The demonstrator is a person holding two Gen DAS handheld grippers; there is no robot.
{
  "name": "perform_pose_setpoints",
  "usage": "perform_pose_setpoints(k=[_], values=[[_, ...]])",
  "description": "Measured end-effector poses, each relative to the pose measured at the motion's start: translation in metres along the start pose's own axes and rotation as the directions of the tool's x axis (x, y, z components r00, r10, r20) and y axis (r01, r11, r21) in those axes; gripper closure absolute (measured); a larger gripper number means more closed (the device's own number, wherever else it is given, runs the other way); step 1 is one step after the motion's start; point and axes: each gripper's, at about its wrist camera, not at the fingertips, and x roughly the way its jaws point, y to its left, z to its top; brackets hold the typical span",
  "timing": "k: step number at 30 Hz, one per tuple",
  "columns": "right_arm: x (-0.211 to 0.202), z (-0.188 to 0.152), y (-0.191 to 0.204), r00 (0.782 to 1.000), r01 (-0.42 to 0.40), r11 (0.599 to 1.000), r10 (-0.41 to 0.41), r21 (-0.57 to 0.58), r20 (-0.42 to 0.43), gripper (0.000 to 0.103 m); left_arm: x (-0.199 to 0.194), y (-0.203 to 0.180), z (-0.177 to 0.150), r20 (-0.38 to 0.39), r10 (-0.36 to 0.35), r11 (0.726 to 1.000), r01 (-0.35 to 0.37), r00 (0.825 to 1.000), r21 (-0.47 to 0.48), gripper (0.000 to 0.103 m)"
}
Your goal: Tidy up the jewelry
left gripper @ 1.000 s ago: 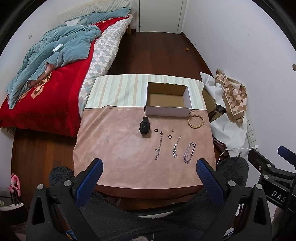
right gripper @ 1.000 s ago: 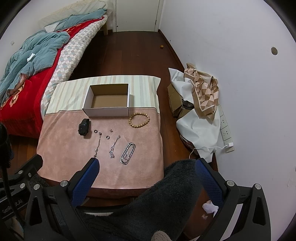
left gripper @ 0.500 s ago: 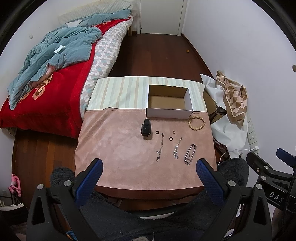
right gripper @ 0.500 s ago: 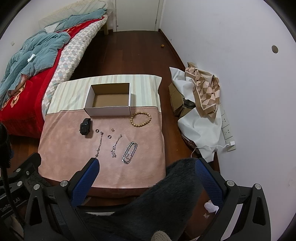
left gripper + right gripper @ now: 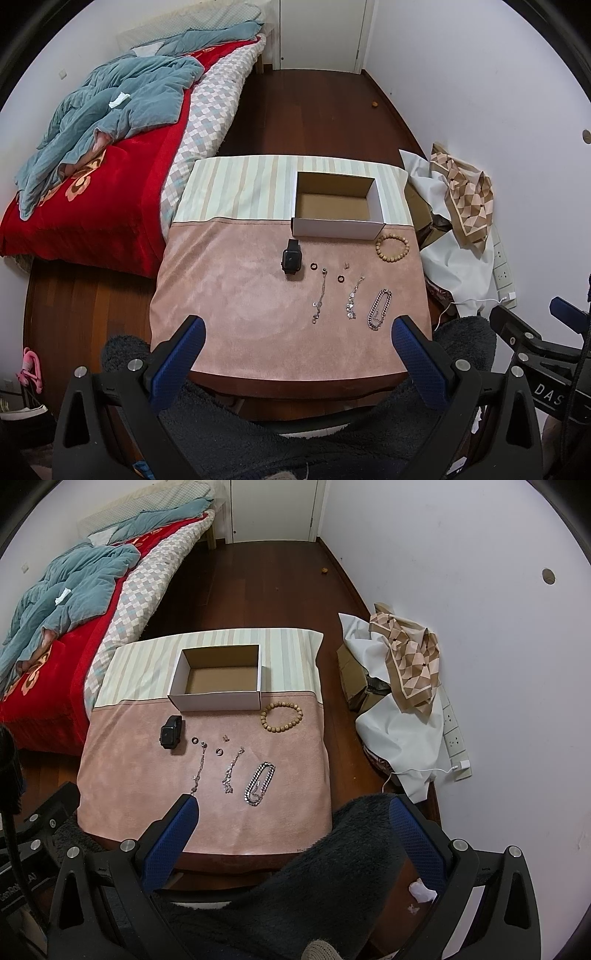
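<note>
Left tongs (image 5: 298, 332) and right tongs (image 5: 293, 812) both gape wide, holding nothing, above the pink-clothed worktop (image 5: 229, 295) where a silver chain bracelet (image 5: 259, 783) lies near an open white cardboard box (image 5: 218, 701).

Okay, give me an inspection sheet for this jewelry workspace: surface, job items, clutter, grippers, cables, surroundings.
Surface: table under pink and striped cloth.
Job's things: open cardboard box, nothing seen inside; black smartwatch, beaded bracelet, chunky silver chain, two thin chains and small rings lie loose in front of it.
Clutter: nothing seen on the table.
Grippers: left gripper and right gripper open, holding nothing, short of the jewelry.
Cables: white cable to a wall socket strip.
Surroundings: bed, piled fabric by the wall.
</note>
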Motion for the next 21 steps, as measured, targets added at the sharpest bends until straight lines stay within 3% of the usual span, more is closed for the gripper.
perform_pose_setpoints(k=[17,21], values=[[-0.003,0.000,0.005,1.000,-0.003,1.000,0.003,-0.001,0.005,0.000,-0.001,-0.002,0.000,0.002,0.004,1.000,-0.004,1.000,0.000,0.000],[-0.002,0.002,0.004,1.000,-0.008,1.000,0.008,0.005,0.008,0.000,0.001,-0.003,0.012,0.025,0.033,0.999,-0.033,0.999,0.006,0.000]])
